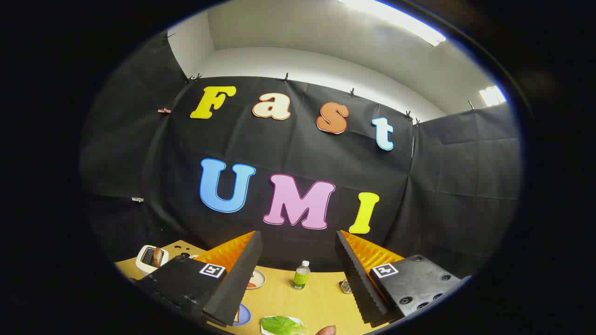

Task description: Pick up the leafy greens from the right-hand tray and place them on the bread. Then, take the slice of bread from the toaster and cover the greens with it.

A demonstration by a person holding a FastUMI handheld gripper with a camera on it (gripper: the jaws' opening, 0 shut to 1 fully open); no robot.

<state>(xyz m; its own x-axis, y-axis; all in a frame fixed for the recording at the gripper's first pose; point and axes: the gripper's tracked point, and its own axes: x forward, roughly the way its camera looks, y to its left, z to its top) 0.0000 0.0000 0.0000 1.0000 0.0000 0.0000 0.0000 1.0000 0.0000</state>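
Observation:
My gripper (298, 242) is held high above the wooden table (316, 298), open, with nothing between its fingers. Below and between the fingers lie the leafy greens (281, 324) on a white tray (266, 329). A blue plate (243, 315) peeks out from behind the left finger, a bit of bread on it barely showing. The white toaster (151, 258) stands at the far left of the table beyond the left finger, with a slice of bread (158, 256) sticking up from its slot.
A small green bottle (301, 275) stands at the back of the table between the fingers. A small white dish (256, 279) with something red sits beside the left finger. A metal object (345, 286) lies by the right finger. A fingertip (326, 331) shows beside the greens.

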